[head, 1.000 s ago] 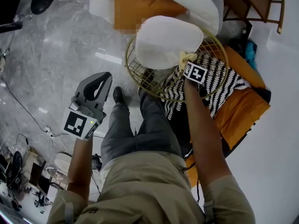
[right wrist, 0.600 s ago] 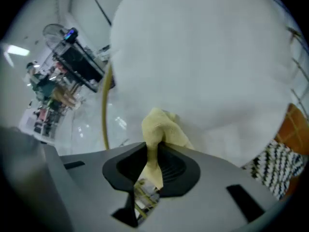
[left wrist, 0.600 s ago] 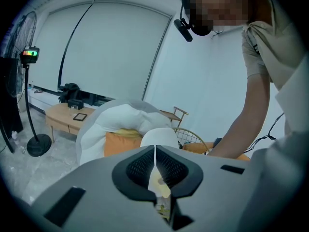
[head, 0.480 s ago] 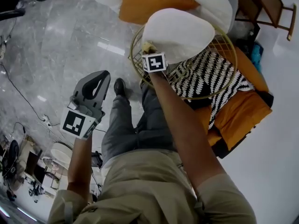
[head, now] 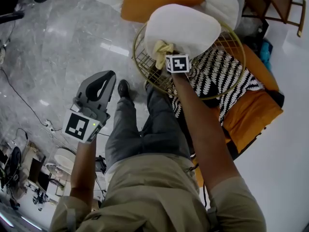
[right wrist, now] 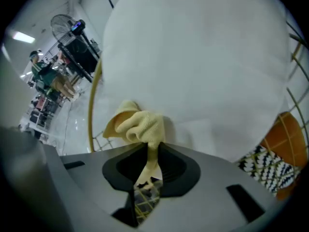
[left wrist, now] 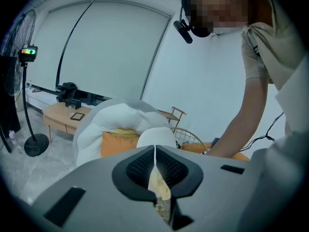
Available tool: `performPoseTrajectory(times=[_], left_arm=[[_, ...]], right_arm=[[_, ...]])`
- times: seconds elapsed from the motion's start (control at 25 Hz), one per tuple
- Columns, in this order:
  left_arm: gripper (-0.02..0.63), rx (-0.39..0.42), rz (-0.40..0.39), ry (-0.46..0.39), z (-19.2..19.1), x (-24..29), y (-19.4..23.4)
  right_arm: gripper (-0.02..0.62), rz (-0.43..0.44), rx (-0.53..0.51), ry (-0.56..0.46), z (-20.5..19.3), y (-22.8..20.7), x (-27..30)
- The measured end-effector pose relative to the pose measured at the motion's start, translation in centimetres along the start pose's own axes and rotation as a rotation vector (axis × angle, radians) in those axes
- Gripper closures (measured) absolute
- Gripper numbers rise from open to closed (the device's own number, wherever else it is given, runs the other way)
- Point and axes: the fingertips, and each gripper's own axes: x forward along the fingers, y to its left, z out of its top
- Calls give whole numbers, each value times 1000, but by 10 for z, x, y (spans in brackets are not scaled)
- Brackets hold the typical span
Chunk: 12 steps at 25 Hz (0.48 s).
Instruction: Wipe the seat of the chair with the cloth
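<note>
**Cloth swings back right along the cushion**

Since half a second ago the right gripper (head: 170, 58) has moved right, away from the chair's left rim, taking the cloth (head: 162, 51) with it. Its fingers are clamped on the yellow cloth (right wrist: 140, 123), which bunches just ahead of them and presses against the white cushion (head: 186, 27).

The cushion fills the upper part of the round gold wire chair (head: 143, 67) and covers much of the seat. A black-and-white throw (head: 219, 79) is draped over the lower right part. An orange pad (head: 253, 114) lies beneath, on the right, and a wooden frame (head: 282, 6) stands at top right.

The right arm reaches straight out over the person's leg to the chair. The left arm is bent at the side, holding the left gripper (head: 100, 87) over the grey floor (head: 53, 57) near a shoe (head: 123, 88), well apart from the chair. Its fingers are closed together with nothing in them.
</note>
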Motion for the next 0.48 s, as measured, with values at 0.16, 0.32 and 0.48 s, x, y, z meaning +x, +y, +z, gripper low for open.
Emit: performPoseTrajectory(times=[0.16,0.32,0.48], left_arm=[[589,4,2,-5,2,-1,1],[589,7,-2,-28,8,0,0],[589,17,-13,0,4,-2,-2]], right_arm=[[514,-188,148,46,-35,-105,-27],[514,-308,191,39,-56,-155,-58],[514,-321,134,36,-59,-155,-62]])
